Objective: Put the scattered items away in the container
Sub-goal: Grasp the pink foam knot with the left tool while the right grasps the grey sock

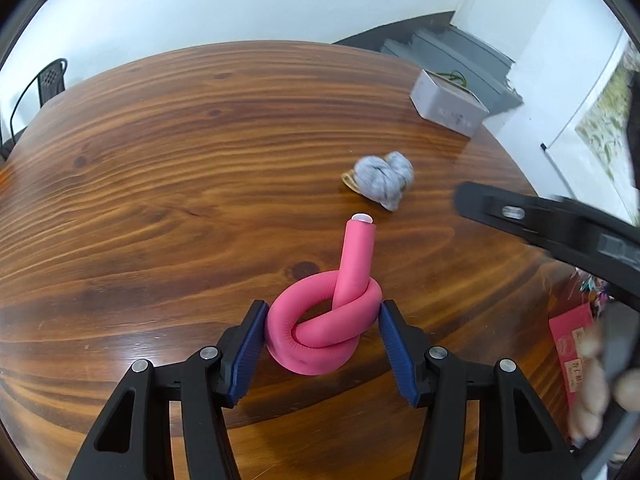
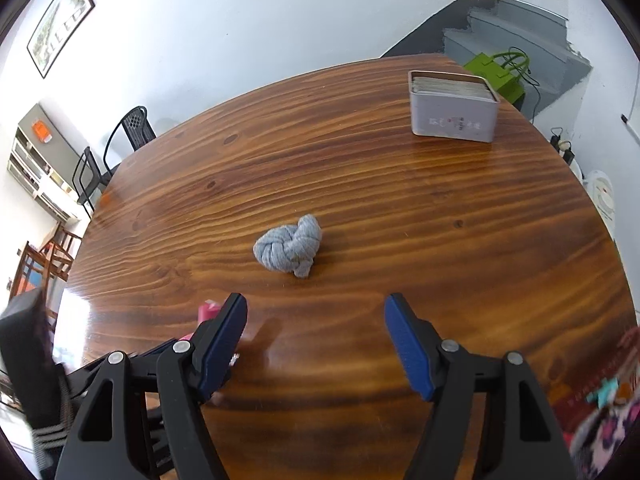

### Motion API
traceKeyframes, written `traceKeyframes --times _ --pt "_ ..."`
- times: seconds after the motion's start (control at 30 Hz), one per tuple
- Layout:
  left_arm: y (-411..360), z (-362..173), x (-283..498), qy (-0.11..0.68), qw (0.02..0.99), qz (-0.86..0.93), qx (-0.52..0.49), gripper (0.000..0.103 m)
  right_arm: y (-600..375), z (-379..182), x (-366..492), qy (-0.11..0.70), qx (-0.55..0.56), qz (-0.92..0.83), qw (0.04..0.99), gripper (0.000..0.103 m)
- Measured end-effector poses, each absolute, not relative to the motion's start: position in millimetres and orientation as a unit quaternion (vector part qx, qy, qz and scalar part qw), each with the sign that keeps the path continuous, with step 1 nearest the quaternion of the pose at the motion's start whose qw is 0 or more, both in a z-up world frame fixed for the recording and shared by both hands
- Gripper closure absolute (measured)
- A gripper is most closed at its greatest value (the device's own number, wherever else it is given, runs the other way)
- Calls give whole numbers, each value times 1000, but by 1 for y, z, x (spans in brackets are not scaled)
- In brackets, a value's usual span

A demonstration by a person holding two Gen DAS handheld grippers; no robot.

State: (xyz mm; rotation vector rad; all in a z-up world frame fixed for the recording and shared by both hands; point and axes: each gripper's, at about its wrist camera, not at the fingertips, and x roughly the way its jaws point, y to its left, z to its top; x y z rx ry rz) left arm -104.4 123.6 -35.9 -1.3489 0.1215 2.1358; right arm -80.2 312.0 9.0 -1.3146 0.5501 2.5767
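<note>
**Pink knot between the left claw's pads, grey knot loose on the table**

Left wrist view: the left claw (image 1: pixel 322 344) brackets a knotted pink foam tube (image 1: pixel 326 328) on the wooden table (image 1: pixel 160 184); both blue pads (image 1: pixel 248 354) sit against its sides, gripping it. A grey knotted cloth (image 1: pixel 384 180) lies beyond (slightly blurred), and a grey tin (image 1: pixel 446 106) stands near the far edge.

Right wrist view: the right claw (image 2: pixel 316 340) hangs open over bare table, short of the grey cloth, with the tin well beyond.

Both wrist views look down (steeply) at table (image 1: pixel 160 140).
</note>
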Motion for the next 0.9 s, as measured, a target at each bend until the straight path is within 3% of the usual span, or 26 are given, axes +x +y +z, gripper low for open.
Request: traceKeyframes --times 0.43,0.53,0.9 --pt "100 -33 -112 17 266 814 -516 45 303 -27 -153 145 -480 861 86 28" --pt "98 -33 -113 15 260 815 -517 45 303 -38 -162 137 -497 853 84 47" --pt "113 -14 -93 23 274 816 -508 45 304 -9 -112 162 -474 862 74 49"
